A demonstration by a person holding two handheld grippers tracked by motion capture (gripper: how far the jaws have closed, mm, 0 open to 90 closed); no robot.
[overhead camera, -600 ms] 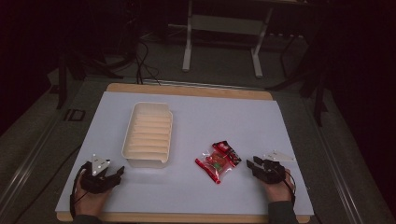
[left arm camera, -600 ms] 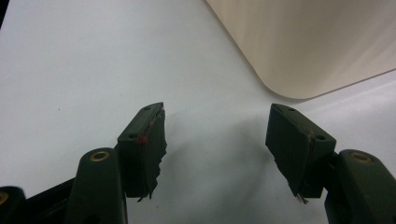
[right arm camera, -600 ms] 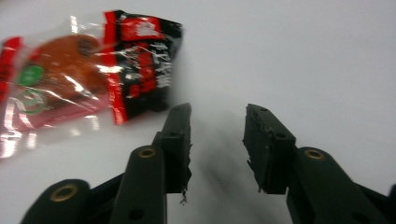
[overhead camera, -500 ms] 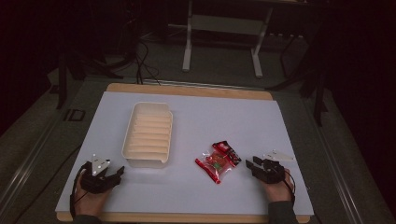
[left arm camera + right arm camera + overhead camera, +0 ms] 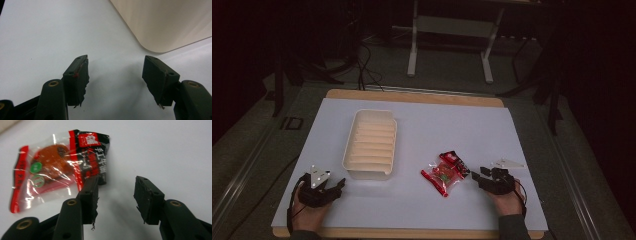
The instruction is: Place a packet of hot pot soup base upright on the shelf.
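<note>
The room beyond the table [image 5: 522, 130] is lying in darkness, so the metal stand [image 5: 451, 37] and floor cables [image 5: 364, 60] behind it are only dimly showing. In the left gripper view the cream tray [image 5: 172, 22] is running off the top and right edges, leaving just one rounded corner visible.

From the high view, the tray [image 5: 371, 145] is sitting lengthwise away from the person, left of centre. The red snack packet [image 5: 445, 172] is lying flat on the white surface right of the tray, its long axis slanting from near-left to far-right.

The left gripper [image 5: 338, 186] is resting near the tray's near corner, jaws spread wide and holding nothing. The right gripper [image 5: 116, 195] is sitting just beside the packet [image 5: 60, 167], its jaws parted and empty, one jaw tip overlapping the packet's dark printed end.
</note>
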